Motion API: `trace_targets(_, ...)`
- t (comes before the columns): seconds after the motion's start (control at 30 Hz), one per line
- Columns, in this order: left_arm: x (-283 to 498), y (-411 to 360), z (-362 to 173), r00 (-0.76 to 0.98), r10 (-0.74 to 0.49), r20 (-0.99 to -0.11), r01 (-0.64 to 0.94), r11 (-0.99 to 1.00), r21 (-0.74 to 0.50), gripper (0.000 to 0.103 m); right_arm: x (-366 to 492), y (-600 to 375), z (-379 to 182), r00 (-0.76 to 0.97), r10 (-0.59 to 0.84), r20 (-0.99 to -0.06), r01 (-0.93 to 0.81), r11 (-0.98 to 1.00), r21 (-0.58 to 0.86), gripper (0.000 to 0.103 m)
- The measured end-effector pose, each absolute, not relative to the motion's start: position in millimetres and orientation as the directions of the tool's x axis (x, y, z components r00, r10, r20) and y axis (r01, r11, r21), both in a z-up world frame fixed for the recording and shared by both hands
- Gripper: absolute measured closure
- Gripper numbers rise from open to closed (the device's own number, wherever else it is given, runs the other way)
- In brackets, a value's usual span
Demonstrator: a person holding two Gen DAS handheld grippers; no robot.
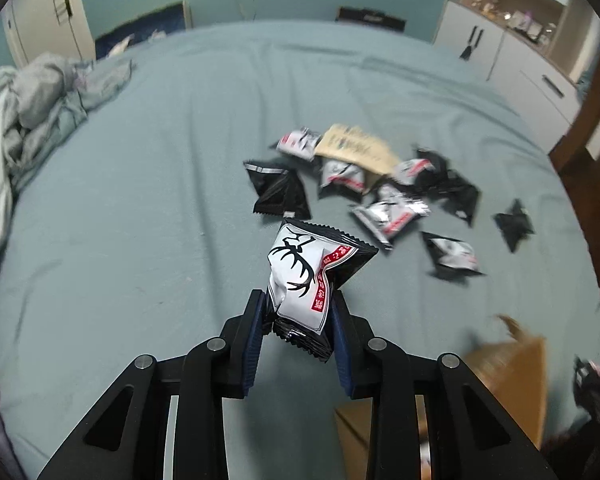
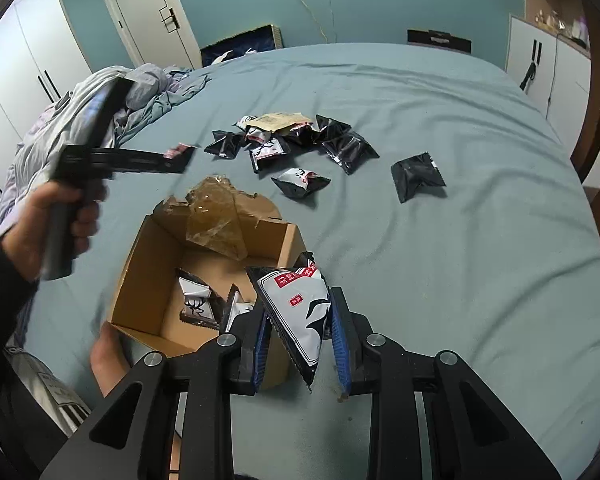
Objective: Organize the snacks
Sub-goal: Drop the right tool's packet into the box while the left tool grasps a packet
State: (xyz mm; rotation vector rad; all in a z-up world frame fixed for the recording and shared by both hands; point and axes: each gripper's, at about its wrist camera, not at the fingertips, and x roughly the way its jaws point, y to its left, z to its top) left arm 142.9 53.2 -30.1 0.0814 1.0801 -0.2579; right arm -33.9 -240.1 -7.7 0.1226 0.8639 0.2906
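Note:
My left gripper [image 1: 298,308] is shut on a black-and-white snack packet with an antler print [image 1: 304,276], held above the bed. It shows blurred in the right wrist view [image 2: 180,156], far left. My right gripper [image 2: 298,320] is shut on a similar white-and-black packet [image 2: 300,308], held over the right edge of an open cardboard box [image 2: 140,280]. The box holds a few packets [image 2: 198,300]. A loose pile of packets [image 2: 296,136] lies on the bed beyond the box, and it also shows in the left wrist view [image 1: 380,184].
The blue-green bed sheet [image 2: 440,240] carries everything. Crumpled bedding [image 2: 140,96] lies at the far left. A lone black packet [image 2: 416,176] sits right of the pile. The box's corner [image 1: 512,360] shows at lower right in the left wrist view. White cabinets [image 2: 540,64] stand at the right.

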Motion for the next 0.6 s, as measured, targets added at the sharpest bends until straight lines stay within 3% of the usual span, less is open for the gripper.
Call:
trace_targets(0.17, 94.0, 40.5, 0.8, 0.464, -0.235, -0.854, 0.312, 0.946, -0.091, 0.073, -36.0, -241.1, -5.3, 0.624, 0.301, -0.722, -0.194, 0.954, 0.230, 0.078)
trace_targets(0.4, 28.2, 8.9, 2.6, 0.399, -0.310, -0.863, 0.426, 0.896, -0.124, 0.070, -34.8, -243.4, 0.8, 0.641, 0.311, -0.702, -0.198, 0.950, 0.240, 0.078)
trace_targets(0.47, 20.6, 0.3, -5.8, 0.398, -0.292, -0.869, 0.438, 0.894, -0.100, 0.052, -35.4, -243.8, -0.7, 0.638, 0.314, -0.703, -0.197, 0.949, 0.244, 0.078)
trace_targets(0.53, 16.6, -9.1, -15.9, 0.423, -0.227, -0.877, 0.434, 0.901, -0.024, 0.026, -35.9, -243.7, -1.6, 0.635, 0.316, -0.705, -0.198, 0.948, 0.248, 0.078)
trace_targets(0.6, 16.0, -15.3, -21.4, 0.450, -0.164, -0.878, 0.434, 0.899, 0.055, 0.022, -36.0, -242.9, -1.8, 0.633, 0.317, -0.706, -0.198, 0.948, 0.248, 0.078)
